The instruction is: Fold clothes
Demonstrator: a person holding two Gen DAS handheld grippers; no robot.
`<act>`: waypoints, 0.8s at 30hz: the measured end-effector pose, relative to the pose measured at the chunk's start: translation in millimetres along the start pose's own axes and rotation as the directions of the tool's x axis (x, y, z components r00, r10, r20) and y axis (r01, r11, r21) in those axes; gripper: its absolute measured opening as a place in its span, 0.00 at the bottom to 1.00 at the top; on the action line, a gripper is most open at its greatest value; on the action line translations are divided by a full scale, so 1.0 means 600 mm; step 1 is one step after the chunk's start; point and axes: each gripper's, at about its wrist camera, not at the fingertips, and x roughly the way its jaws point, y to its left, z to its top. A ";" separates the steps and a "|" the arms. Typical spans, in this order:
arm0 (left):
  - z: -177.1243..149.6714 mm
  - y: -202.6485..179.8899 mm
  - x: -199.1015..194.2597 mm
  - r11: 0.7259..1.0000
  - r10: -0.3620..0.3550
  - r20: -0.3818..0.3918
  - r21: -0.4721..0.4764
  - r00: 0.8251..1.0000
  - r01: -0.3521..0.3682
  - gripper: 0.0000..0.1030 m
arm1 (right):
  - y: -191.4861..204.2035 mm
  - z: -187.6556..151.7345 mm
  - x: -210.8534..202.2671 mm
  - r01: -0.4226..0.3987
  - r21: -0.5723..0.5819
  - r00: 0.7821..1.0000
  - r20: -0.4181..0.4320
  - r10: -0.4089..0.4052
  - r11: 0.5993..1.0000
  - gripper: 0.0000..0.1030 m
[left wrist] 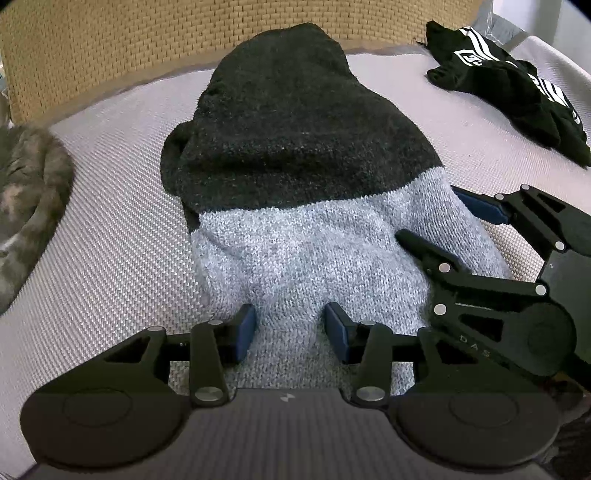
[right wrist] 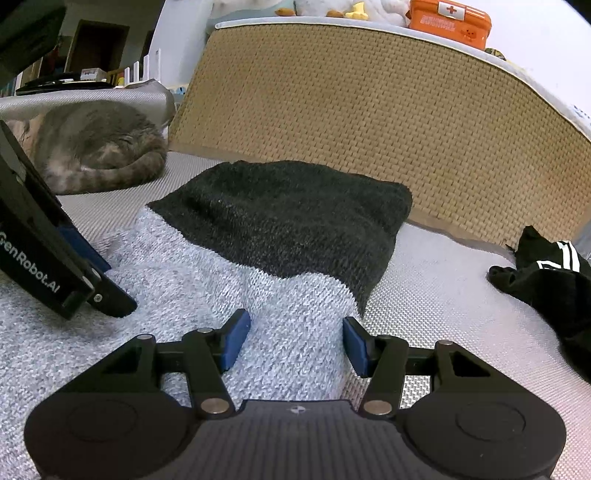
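Note:
A knit sock lies on the woven grey mat [left wrist: 110,229], its light grey part [left wrist: 295,251] near me and its charcoal end [left wrist: 288,122] pointing away. My left gripper [left wrist: 290,332] points down at the near grey part with its blue pads [left wrist: 245,330] apart and fabric lying between them, not pinched. From the right, my right gripper [left wrist: 432,216] straddles the sock's right edge. In the right wrist view its jaws [right wrist: 295,341] stand wide over the grey knit [right wrist: 288,325], open. The left gripper [right wrist: 116,286] shows there at the left, resting on the sock.
A cat [left wrist: 26,192] [right wrist: 99,147] lies curled at the mat's left edge. A black garment with white stripes [left wrist: 509,88] [right wrist: 550,273] sits at the right. A tan woven board [right wrist: 369,122] stands behind, with an orange first-aid box [right wrist: 448,22] on top.

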 end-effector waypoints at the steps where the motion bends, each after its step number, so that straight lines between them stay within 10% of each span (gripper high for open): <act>1: 0.000 0.001 0.000 1.000 -0.001 -0.002 -0.002 1.000 0.001 0.45 | -0.001 0.001 0.000 -0.003 0.002 1.000 -0.002 0.003 1.000 0.56; 24: -0.010 -0.007 -0.022 0.998 0.049 0.042 -0.051 0.998 -0.047 0.45 | -0.019 0.018 -0.014 -0.038 0.140 0.995 -0.089 0.051 0.989 0.59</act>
